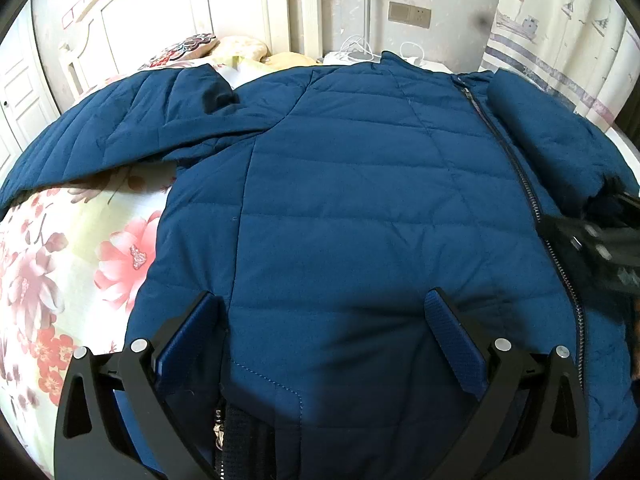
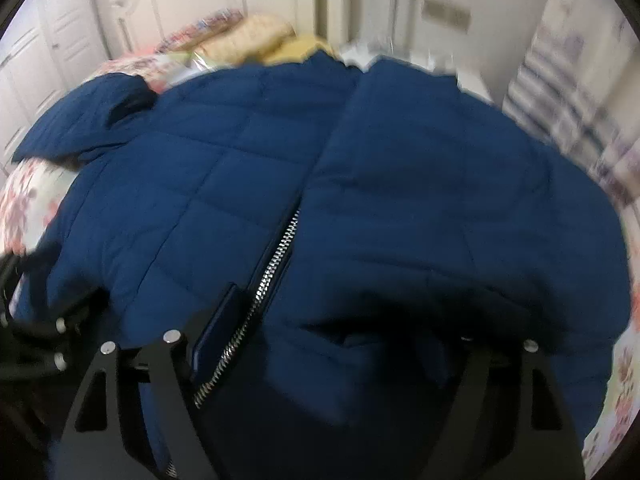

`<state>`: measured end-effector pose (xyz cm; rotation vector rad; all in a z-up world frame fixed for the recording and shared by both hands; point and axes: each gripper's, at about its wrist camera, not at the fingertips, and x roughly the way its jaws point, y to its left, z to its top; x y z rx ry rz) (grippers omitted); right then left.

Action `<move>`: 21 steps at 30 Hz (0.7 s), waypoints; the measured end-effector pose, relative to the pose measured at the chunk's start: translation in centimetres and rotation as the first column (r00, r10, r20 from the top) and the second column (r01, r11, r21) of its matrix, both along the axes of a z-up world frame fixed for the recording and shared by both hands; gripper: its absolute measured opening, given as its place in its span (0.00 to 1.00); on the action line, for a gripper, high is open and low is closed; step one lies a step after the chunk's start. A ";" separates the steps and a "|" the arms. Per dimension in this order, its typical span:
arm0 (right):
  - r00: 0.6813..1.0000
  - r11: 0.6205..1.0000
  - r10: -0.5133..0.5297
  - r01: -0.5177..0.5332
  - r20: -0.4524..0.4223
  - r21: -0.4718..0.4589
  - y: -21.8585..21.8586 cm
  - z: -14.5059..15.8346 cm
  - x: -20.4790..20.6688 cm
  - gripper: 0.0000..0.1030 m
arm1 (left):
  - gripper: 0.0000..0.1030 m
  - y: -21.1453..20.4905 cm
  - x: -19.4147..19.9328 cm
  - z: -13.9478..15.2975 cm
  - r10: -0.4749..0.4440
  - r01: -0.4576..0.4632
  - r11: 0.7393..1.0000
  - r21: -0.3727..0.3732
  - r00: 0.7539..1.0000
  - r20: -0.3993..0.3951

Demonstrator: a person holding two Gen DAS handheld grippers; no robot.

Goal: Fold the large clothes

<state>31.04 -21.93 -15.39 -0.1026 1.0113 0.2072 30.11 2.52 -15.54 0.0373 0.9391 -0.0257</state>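
Both grippers, left [image 1: 324, 312] and right [image 2: 360, 312], spread wide over jacket [image 1: 360, 184] hem, nothing gripped. Puffy fabric plus zipper [image 2: 276, 264] teeth, easy slip, lopsided fold imo.

A quilted blue jacket [image 1: 360, 184] of matt, stitched cloth lies on a floral-printed cotton-like bedsheet [image 1: 72, 248]; its zipper [image 2: 276, 268] shows shiny metal teeth. The left gripper [image 1: 328, 320] is matt black plastic with silvery pins and textured blue pads [image 1: 448, 328]; the headboard [image 1: 160, 8] looks painted wood.
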 end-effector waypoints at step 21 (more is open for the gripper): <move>0.943 0.868 -0.318 0.249 0.097 0.430 -15.0 5.9 -0.1 0.15 | 0.96 -0.4 0.1 -0.1 0.006 -0.007 0.999 0.034 1.000 0.004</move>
